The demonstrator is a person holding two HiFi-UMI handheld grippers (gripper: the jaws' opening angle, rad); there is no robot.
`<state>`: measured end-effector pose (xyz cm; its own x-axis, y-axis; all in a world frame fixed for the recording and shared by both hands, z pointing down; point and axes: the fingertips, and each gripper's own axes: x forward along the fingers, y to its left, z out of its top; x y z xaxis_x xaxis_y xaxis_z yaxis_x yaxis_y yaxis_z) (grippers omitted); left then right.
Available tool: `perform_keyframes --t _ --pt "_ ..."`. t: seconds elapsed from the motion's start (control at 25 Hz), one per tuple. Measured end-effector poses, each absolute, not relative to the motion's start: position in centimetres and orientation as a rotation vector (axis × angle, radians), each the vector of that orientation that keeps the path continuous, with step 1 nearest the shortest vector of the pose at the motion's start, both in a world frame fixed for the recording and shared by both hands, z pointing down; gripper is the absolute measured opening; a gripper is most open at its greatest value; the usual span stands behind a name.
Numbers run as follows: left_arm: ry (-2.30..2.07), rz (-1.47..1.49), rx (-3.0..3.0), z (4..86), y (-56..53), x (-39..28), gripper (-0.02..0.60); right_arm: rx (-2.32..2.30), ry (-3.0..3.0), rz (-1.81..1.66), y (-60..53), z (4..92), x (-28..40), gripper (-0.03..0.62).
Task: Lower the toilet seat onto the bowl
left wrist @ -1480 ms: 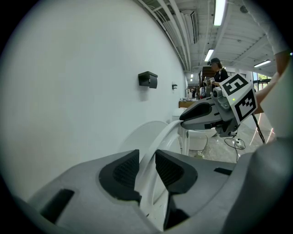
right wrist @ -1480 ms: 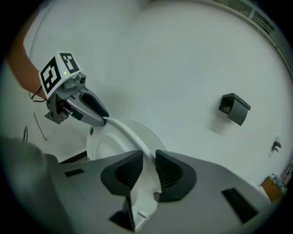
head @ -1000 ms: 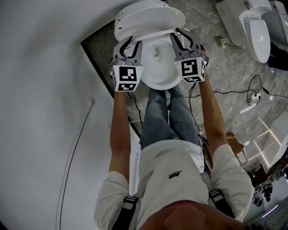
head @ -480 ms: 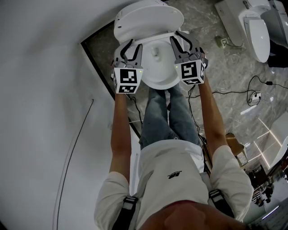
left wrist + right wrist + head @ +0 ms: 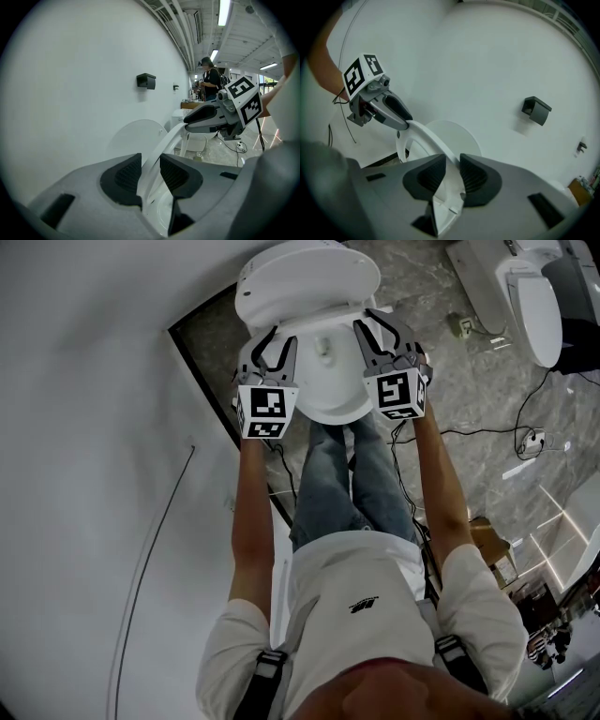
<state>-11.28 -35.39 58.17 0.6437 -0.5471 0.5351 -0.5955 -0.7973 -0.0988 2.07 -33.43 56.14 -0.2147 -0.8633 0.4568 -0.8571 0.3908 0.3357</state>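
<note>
The white toilet seat (image 5: 161, 145) stands tilted up off the bowl (image 5: 328, 395), in front of the raised lid (image 5: 309, 277). My left gripper (image 5: 265, 338) holds the seat's left rim. In the left gripper view the rim runs between the pads of this left gripper (image 5: 151, 173) and touches both. My right gripper (image 5: 378, 322) holds the right rim. The right gripper view shows the seat (image 5: 426, 136) pinched between the pads of the right gripper (image 5: 452, 171), whose jaws have just been opening a little. Each gripper view shows the other gripper on the far rim.
A white wall (image 5: 94, 427) rises at the left, with a black fixture (image 5: 146, 80) on it. Another toilet (image 5: 530, 306) stands at the top right, and cables (image 5: 506, 432) lie on the stone floor. A person (image 5: 208, 79) stands far back.
Both grippers have drawn slightly toward the person, with the seat rim still between their pads. The seat has come a little away from the lid.
</note>
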Motion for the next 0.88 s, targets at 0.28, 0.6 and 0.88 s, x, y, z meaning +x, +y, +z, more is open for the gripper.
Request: perform_keyframes --t 0.28,0.6,0.88 --pt "-0.948 0.870 2.763 58.7 -33.7 -11.4 0.135 1.454 -2.070 -0.008 -31.8 56.6 1.9 0.098" --pt "-0.908 0.895 2.758 59.2 -31.5 -11.6 0.138 1.437 -2.061 0.010 -29.7 57.1 1.6 0.101" --pt "-0.888 0.917 2.747 59.7 -29.3 -11.8 0.141 1.418 -2.063 0.022 -27.5 57.6 1.4 0.104"
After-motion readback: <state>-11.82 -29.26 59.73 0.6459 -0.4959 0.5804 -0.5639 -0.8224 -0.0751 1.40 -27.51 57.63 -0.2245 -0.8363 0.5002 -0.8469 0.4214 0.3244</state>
